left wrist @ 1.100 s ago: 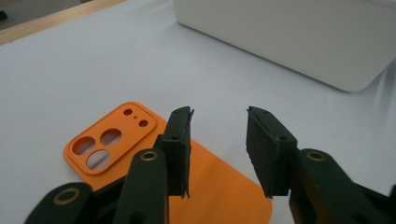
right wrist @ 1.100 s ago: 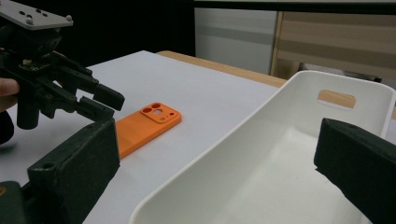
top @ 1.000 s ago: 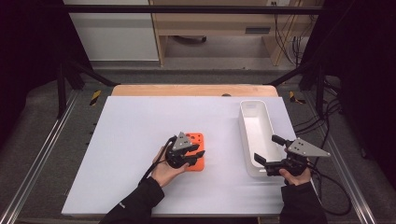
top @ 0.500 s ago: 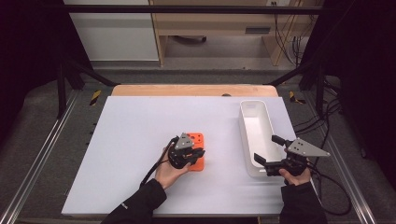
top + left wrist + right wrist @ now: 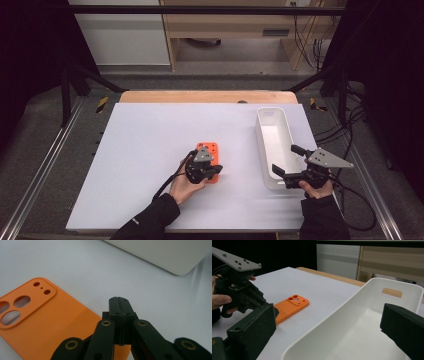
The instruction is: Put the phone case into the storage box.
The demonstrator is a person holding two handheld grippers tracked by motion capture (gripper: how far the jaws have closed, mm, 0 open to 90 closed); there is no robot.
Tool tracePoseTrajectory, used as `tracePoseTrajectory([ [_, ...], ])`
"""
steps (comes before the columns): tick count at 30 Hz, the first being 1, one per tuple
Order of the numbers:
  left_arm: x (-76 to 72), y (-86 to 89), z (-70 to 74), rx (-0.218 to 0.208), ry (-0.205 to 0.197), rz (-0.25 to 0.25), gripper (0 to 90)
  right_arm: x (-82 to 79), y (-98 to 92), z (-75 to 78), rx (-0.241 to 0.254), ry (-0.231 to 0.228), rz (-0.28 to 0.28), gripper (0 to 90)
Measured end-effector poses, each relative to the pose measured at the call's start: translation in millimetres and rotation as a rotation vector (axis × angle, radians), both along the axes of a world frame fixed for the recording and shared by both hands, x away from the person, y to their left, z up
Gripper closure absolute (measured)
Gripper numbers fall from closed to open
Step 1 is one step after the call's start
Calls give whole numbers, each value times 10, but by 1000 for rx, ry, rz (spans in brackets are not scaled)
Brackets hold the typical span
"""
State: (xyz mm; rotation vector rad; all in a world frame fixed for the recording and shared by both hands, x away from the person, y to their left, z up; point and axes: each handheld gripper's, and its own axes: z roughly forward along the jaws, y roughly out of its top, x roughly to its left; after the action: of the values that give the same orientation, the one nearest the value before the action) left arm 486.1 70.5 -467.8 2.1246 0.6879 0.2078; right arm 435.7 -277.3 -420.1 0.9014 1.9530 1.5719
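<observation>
An orange phone case (image 5: 209, 149) lies flat on the white table, camera holes at its far end. My left gripper (image 5: 218, 170) hovers low over its near end, jaws shut with nothing between them. In the left gripper view the shut tips (image 5: 119, 301) reach just past the orange case (image 5: 37, 322) over bare table. My right gripper (image 5: 285, 159) stands open, its jaws either side of the near end of a long white tray (image 5: 265, 145). In the right gripper view its pads (image 5: 253, 330) straddle the tray's wall (image 5: 332, 322), with the orange case (image 5: 289, 306) and the left gripper (image 5: 238, 293) beyond.
The white tray is empty and runs front to back along the table's right side. A wooden strip (image 5: 200, 96) borders the table's far edge, with metal rails (image 5: 47, 160) at the sides. Cables (image 5: 350, 200) trail off the right edge.
My left gripper has slid slightly toward the near right end of the case, uncovering more of its far end. The right gripper has stayed put.
</observation>
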Motion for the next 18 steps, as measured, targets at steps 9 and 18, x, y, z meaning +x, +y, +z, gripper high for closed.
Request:
tracePoseTrajectory([
  [9,1,-35,-40,40,19,-13,900,3,5,-4,-1,3,0,6],
  [18,-12,-79,-78,70,39,-30,900,4,2,-2,-1,2,1,6],
])
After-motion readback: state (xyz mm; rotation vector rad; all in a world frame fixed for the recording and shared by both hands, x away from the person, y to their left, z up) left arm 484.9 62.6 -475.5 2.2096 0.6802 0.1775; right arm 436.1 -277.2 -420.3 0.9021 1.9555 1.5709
